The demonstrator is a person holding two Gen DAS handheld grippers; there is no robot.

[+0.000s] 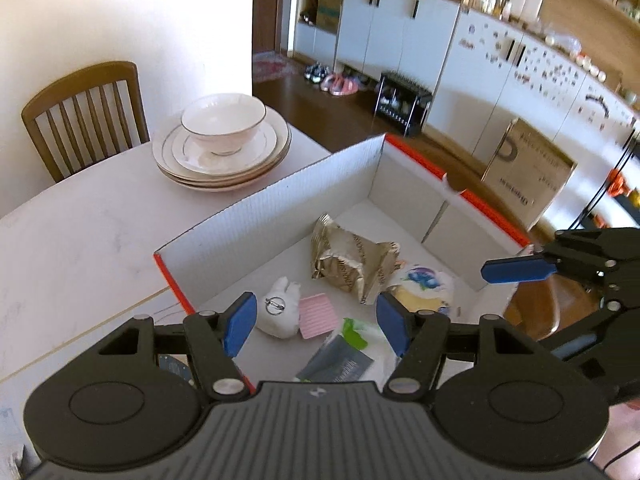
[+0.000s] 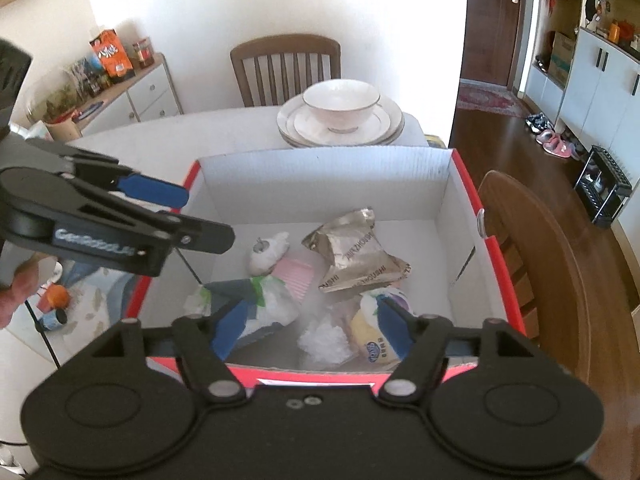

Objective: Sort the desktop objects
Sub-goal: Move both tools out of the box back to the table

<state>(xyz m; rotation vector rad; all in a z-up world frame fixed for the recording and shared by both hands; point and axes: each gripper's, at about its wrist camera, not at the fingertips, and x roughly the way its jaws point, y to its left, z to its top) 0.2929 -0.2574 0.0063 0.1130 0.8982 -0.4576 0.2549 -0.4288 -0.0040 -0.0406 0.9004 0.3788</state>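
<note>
A red cardboard box (image 1: 280,208) (image 2: 320,176) with white inner walls stands on the table. In it lie a crumpled gold snack bag (image 1: 352,264) (image 2: 356,252), a small white plush toy (image 1: 280,312) (image 2: 266,254), a pink ribbed pad (image 1: 318,316) (image 2: 298,274), a wet-wipe pack (image 1: 344,356) (image 2: 256,304), a flowered tissue pack (image 1: 424,286) (image 2: 372,332) and a blurred white paper wad (image 2: 324,340). My left gripper (image 1: 316,324) hangs open over the box's near corner, holding nothing. My right gripper (image 2: 312,328) is open above the wad without touching it. Each gripper's blue finger (image 1: 516,271) (image 2: 156,192) shows in the other view.
A white bowl sits on stacked plates (image 1: 222,148) (image 2: 340,116) behind the box. Wooden chairs stand at the far side (image 2: 286,64) and beside the box (image 2: 540,260). Small bottles (image 2: 56,300) lie on the table to the box's left. A hand (image 2: 12,296) holds the left gripper.
</note>
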